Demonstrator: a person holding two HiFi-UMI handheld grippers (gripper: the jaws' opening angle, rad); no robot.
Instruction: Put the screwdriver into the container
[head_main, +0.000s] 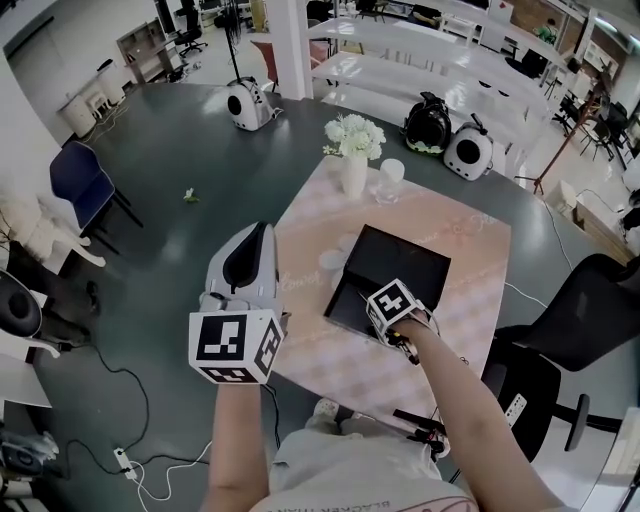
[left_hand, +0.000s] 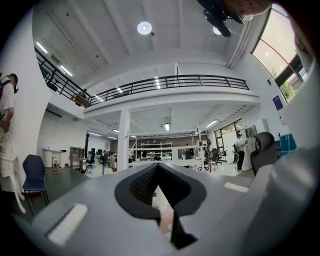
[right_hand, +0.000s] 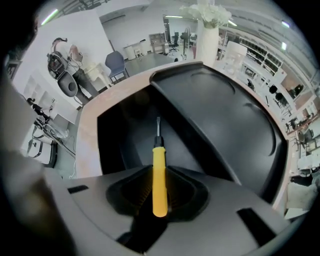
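Note:
A screwdriver (right_hand: 159, 165) with a yellow handle and thin metal shaft is clamped in my right gripper (right_hand: 159, 175), tip pointing forward and down into the open black container (right_hand: 125, 135). The container's raised lid (right_hand: 235, 120) stands to the right of the shaft. In the head view the right gripper (head_main: 385, 318) hovers over the near edge of the container (head_main: 400, 262), and the screwdriver is hidden beneath it. My left gripper (head_main: 258, 232) is held up off the table's left side, jaws together and holding nothing (left_hand: 159, 172).
The table (head_main: 470, 240) has a pink cloth. A white vase of flowers (head_main: 353, 150) and a glass cup (head_main: 391, 175) stand at its far end, and small white cups (head_main: 333, 265) sit just left of the container. A black office chair (head_main: 590, 300) is to the right.

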